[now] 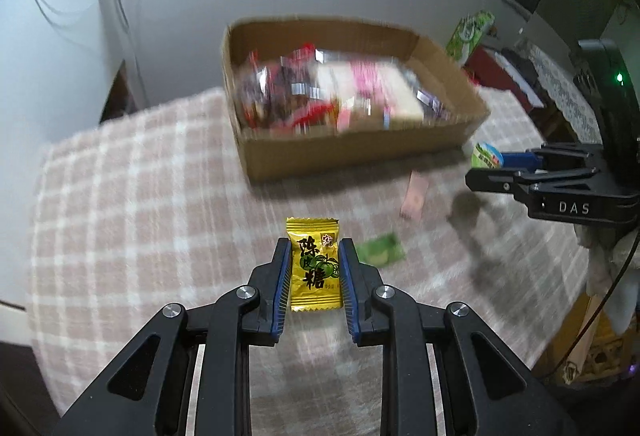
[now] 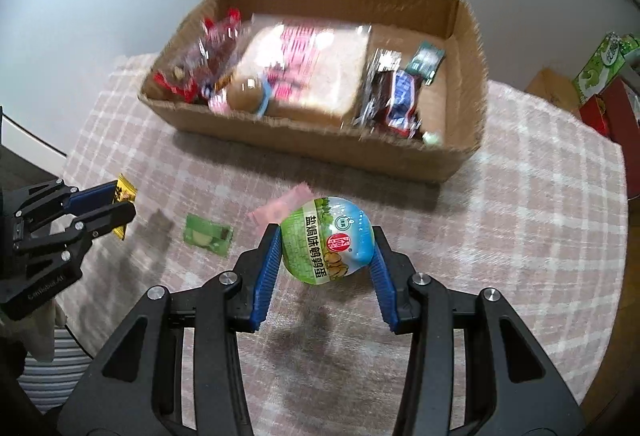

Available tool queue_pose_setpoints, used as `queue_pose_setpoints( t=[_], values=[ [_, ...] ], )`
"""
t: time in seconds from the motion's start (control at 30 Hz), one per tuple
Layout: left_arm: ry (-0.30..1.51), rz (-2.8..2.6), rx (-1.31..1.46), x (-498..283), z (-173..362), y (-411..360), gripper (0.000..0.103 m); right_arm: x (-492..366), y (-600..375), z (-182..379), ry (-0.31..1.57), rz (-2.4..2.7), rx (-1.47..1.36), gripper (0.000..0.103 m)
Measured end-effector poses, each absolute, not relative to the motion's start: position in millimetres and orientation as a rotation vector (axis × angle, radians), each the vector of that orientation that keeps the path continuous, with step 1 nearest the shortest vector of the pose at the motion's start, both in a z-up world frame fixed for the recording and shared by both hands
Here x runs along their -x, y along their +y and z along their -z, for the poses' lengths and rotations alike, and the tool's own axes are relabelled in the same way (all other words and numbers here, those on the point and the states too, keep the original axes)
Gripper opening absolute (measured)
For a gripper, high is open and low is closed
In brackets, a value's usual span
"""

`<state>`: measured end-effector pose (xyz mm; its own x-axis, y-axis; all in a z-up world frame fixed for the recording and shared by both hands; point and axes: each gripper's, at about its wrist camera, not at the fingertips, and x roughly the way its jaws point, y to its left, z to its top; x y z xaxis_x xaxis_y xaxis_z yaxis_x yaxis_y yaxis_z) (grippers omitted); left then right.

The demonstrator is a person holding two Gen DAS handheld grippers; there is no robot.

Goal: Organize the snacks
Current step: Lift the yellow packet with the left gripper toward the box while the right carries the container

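Above desk (image 2: 540, 196), left tongs (image 1: 314, 268) clamp candy (image 1: 314, 262), right tongs (image 2: 326, 256) clamp egg pack (image 2: 326, 246), bound for box (image 2: 320, 152) at 12 o'clock.

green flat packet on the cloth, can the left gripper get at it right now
Probably not yet. The green flat packet lies uncovered just right of the left gripper, but that gripper is already shut on the yellow candy. It would likely need to drop that into the cardboard box first.

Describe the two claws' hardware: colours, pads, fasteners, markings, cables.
Both claws, left and right, are black linkage frames with silver round pivot bolts and blue ribbed finger pads. From the left wrist view, the right unit shows white "DAS" lettering, a green LED and a black cable.
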<state>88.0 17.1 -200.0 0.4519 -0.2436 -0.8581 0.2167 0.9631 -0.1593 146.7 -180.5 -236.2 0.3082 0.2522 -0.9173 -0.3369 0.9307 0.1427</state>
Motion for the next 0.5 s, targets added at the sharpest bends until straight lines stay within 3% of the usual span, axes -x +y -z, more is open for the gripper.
queue_pose_setpoints(
  t=[0.5],
  values=[
    [0.916,0.289,-0.004,-151,140,0,0.022,-195,-195,166,1.036,-0.364,0.051,0.045]
  ],
)
